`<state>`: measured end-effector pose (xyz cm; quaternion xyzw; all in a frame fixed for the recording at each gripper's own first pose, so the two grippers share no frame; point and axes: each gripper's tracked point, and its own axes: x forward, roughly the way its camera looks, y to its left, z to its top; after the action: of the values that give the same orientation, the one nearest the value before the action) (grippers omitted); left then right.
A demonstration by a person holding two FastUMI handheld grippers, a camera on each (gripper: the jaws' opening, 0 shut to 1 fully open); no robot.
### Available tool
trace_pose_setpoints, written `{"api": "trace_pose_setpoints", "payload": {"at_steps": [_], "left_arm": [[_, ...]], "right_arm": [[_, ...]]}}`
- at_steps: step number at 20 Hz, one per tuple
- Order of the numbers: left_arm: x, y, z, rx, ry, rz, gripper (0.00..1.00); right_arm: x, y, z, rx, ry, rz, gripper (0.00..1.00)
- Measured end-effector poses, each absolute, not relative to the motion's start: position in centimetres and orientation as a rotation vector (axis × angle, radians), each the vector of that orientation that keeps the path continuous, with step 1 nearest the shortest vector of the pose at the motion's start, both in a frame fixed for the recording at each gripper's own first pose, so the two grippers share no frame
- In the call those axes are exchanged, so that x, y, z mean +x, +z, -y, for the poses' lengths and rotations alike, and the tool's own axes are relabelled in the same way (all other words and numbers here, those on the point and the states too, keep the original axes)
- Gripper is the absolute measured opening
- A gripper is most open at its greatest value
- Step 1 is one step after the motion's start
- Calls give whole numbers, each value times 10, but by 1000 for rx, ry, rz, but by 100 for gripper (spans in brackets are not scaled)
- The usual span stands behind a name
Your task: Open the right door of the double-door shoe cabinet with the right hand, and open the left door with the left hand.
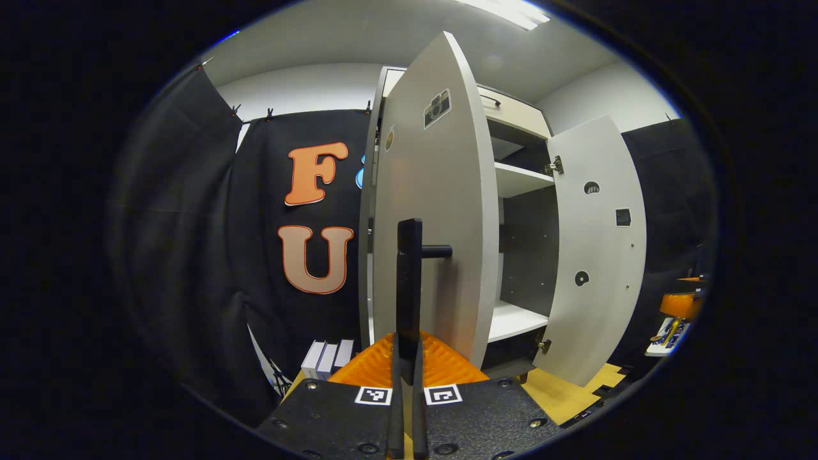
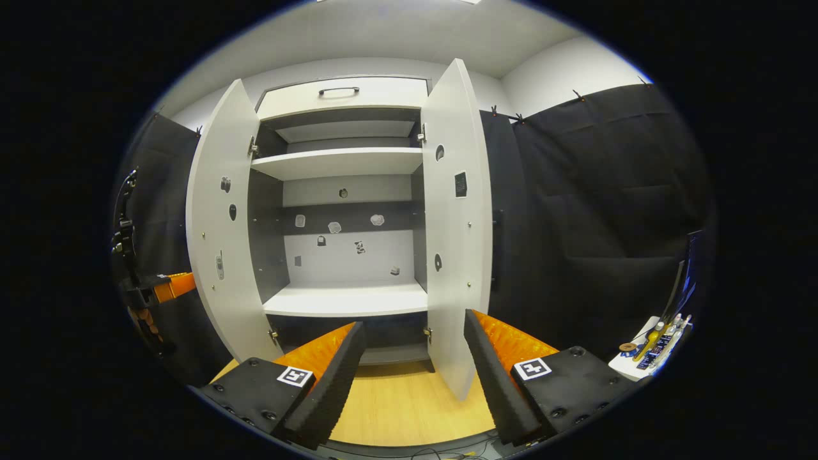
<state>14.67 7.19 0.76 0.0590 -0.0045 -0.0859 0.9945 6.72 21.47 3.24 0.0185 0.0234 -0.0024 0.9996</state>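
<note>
Pale grey cabinet: double-door shoe cabinet (image 2: 345,191), laminate, straight ahead of the right gripper and just ahead-right of the left gripper; both doors swung out, interior exposed.
Left door: grey panel (image 1: 434,211) directly ahead of the left gripper, seen nearly edge-on; a camera sticker near its top; in the right gripper view it stands ahead-left (image 2: 220,230).
Right door: grey panel (image 2: 457,217) just ahead of the right gripper, its lower edge between the fingers' line of sight; hinge cups and a small dark plate on its inner face; in the left gripper view it hangs open far right (image 1: 591,249).
Interior: two white shelves (image 2: 345,297), grey back wall with small stickers; a drawer front with a dark handle (image 2: 339,91) above.
Door handle: dark vertical bar (image 1: 409,281) on the left door, rising straight from between the left gripper's fingers.
Left gripper: (image 1: 407,370) fingers drawn together, both pressed against the bar's lower end; also visible far left of the right gripper (image 2: 150,291).
Right gripper: (image 2: 415,364) fingers spread wide, holding nothing, touching neither door.
Surroundings: white boxes (image 1: 327,358) on the floor left of the cabinet; a small table with bottles (image 2: 652,348) off to the right.
Floor: light wood (image 2: 409,409) below the grippers.
Room: black cloth walls (image 2: 594,211), white ceiling.
</note>
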Motion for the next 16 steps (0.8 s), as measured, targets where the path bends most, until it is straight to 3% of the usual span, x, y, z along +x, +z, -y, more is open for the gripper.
{"api": "trace_pose_setpoints", "payload": {"at_steps": [2, 13, 14, 16], "left_arm": [[147, 9, -75, 113, -183, 6, 5], [142, 15, -108, 124, -123, 9, 4], [141, 15, -114, 123, -111, 8, 4], [141, 16, -120, 123, -101, 9, 4]], "right_arm": [[68, 36, -221, 36, 8, -34, 94], [59, 38, -225, 21, 5, -22, 93], [59, 38, -226, 20, 5, -22, 99], [59, 38, -227, 19, 7, -21, 99]]}}
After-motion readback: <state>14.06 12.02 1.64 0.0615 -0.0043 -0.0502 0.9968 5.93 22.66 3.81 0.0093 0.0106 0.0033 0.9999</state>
